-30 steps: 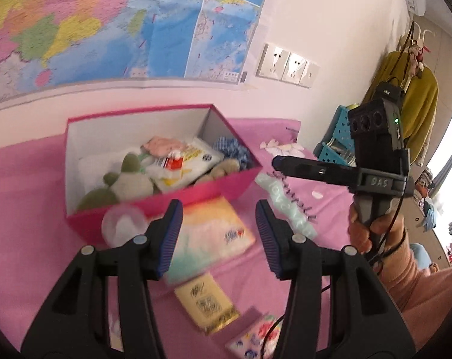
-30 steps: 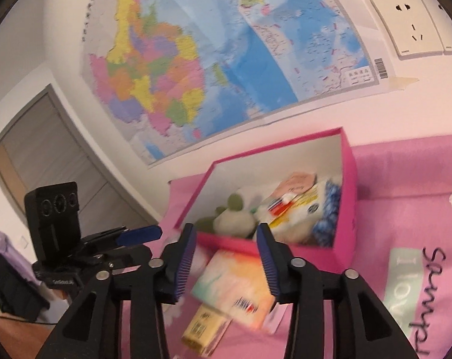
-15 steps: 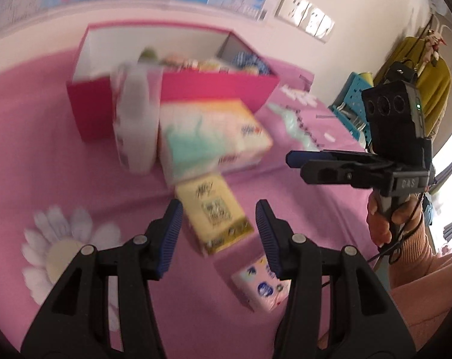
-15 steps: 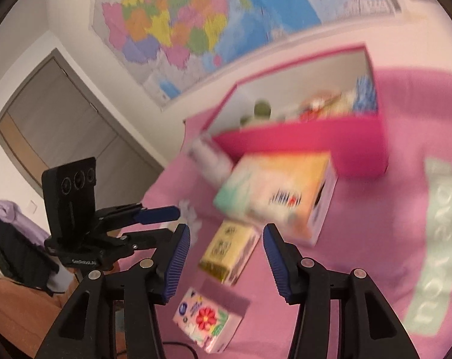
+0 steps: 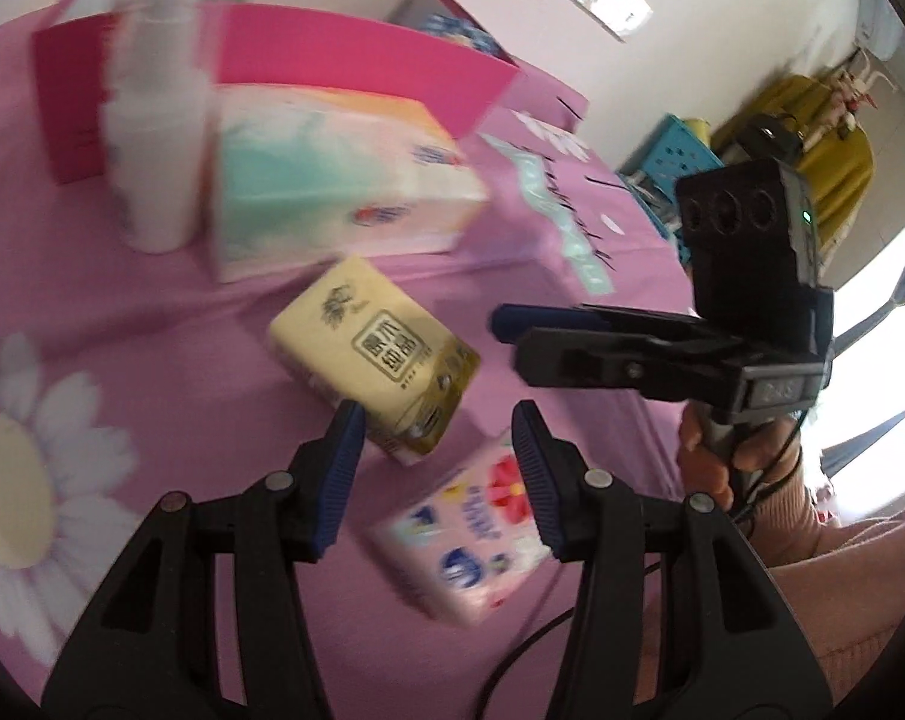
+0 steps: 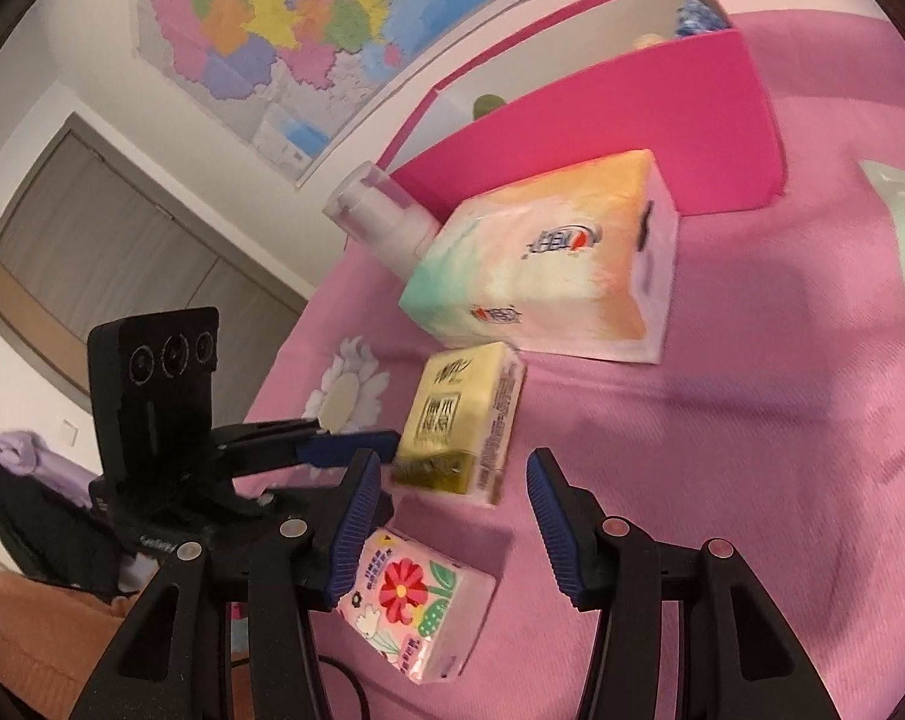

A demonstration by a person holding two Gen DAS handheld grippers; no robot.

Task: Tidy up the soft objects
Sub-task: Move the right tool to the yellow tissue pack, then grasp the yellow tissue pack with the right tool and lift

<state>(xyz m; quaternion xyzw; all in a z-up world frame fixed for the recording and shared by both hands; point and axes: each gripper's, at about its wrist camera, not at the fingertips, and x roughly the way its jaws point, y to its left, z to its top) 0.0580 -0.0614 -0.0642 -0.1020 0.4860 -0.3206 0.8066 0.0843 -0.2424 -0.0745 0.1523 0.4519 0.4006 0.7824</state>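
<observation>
Both hand-held grippers, left and right, are released above the yellow tissue pack, grasping nothing.

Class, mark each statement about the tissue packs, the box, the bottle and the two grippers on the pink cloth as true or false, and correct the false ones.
1. The yellow tissue pack lies inside the pink box. False: it lies on the pink cloth, outside the box.
2. The left gripper holds nothing. True.
3. The white bottle stands beside the large tissue box. True.
4. The right gripper is clamped on the floral tissue pack. False: its jaws are empty, with the pack lying below them.
5. The large tissue box sits in front of the pink box. True.
</observation>
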